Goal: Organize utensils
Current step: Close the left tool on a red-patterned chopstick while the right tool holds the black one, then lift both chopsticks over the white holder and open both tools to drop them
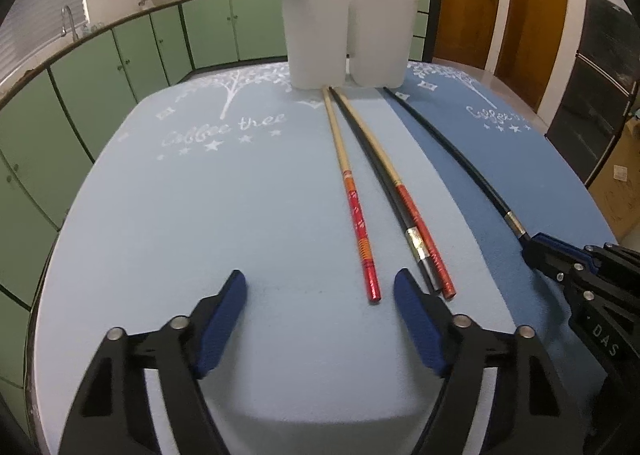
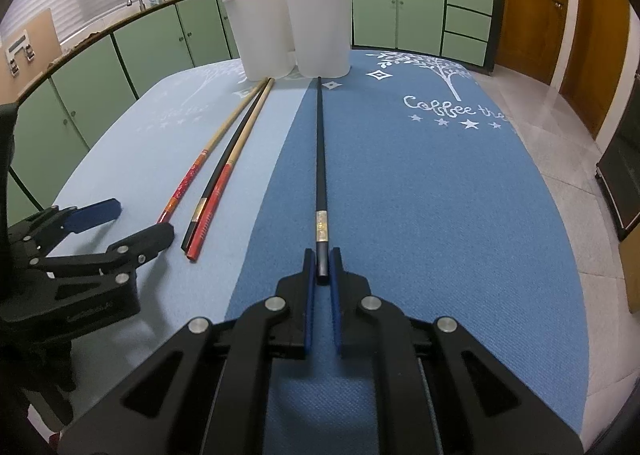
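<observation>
Because the job is to sort loose chopsticks into the two white cups (image 2: pixel 296 27) at the far edge of the blue mat (image 2: pixel 420 195), we keep them lying lengthwise, tips toward the cups, with the near ends free to grab. Our right gripper (image 2: pixel 322 267) is closed narrowly on the near end of the lone black chopstick (image 2: pixel 320 159). Our left gripper (image 1: pixel 320 295) stands fairly wide and empty, its right pad just beside the red-handled chopsticks (image 1: pixel 360 223) and a second black one.
</observation>
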`<act>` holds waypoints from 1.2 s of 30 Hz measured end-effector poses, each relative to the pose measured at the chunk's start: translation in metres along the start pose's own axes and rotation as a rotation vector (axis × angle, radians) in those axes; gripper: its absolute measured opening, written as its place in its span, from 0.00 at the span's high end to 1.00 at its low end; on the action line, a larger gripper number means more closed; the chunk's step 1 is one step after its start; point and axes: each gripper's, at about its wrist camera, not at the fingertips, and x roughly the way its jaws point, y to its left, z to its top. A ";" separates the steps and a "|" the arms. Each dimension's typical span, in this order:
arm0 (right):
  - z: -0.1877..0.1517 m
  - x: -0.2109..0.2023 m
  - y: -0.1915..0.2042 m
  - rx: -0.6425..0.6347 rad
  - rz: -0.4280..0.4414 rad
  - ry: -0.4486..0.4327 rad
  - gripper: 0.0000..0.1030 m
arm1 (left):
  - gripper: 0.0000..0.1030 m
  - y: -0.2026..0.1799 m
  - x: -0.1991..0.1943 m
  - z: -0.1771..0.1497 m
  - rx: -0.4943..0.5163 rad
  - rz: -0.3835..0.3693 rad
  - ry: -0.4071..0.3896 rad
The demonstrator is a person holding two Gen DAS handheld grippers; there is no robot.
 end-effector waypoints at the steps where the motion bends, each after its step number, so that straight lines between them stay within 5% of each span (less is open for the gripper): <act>1: 0.000 0.000 -0.001 0.003 0.005 0.000 0.92 | 0.39 -0.001 0.000 0.000 0.004 -0.005 -0.004; 8: 0.000 0.002 -0.004 0.014 0.031 0.003 0.92 | 0.66 -0.010 -0.002 0.001 -0.003 -0.014 -0.019; 10: 0.000 0.002 -0.003 0.009 0.025 0.002 0.92 | 0.82 -0.012 -0.002 0.001 -0.003 -0.025 -0.020; 14: 0.000 0.002 -0.004 0.011 0.024 0.001 0.94 | 0.92 -0.019 -0.002 0.001 0.008 -0.023 -0.019; 36: 0.006 -0.013 -0.008 0.024 0.040 -0.024 0.94 | 0.95 -0.008 -0.040 0.011 0.004 -0.012 -0.089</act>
